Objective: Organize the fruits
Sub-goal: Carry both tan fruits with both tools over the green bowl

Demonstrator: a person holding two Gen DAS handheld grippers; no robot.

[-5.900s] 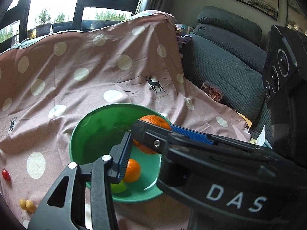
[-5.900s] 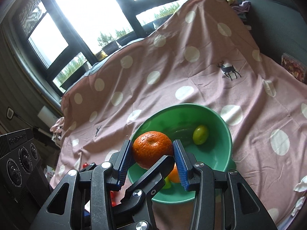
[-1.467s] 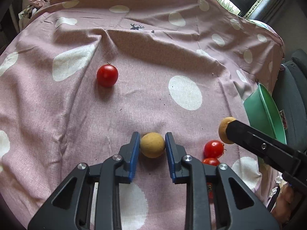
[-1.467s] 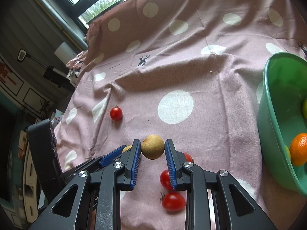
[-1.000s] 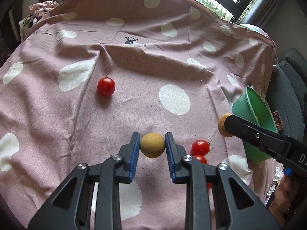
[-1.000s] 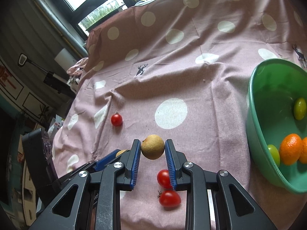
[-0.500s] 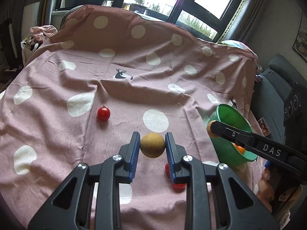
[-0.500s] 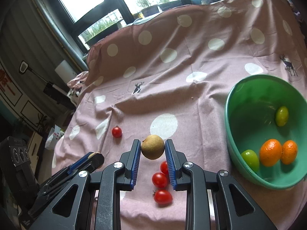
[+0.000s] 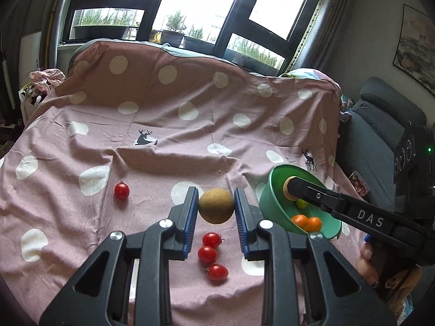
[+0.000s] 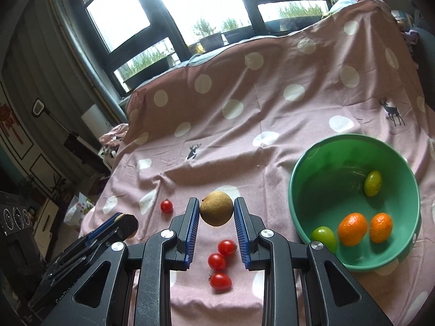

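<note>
My left gripper (image 9: 215,209) is shut on a round tan fruit (image 9: 215,206) and holds it high above the cloth. My right gripper (image 10: 216,209) is shut on a second tan fruit (image 10: 216,208), also held high; in the left wrist view that fruit (image 9: 286,187) shows over the green bowl (image 9: 274,206). The green bowl (image 10: 301,217) holds two oranges (image 10: 352,228) and two green fruits (image 10: 372,179). Three red tomatoes (image 10: 217,261) lie clustered on the cloth below the grippers. A single tomato (image 9: 121,191) lies to the left.
A pink polka-dot cloth (image 9: 163,135) covers the table and rises over a hump at the back. A dark sofa (image 9: 380,125) stands at the right. Windows run along the back. The left gripper's body (image 10: 89,244) shows at the lower left of the right wrist view.
Both grippers have risen well above the cloth with their tan fruits, and the right one has moved toward the green bowl. The tomatoes have not moved.
</note>
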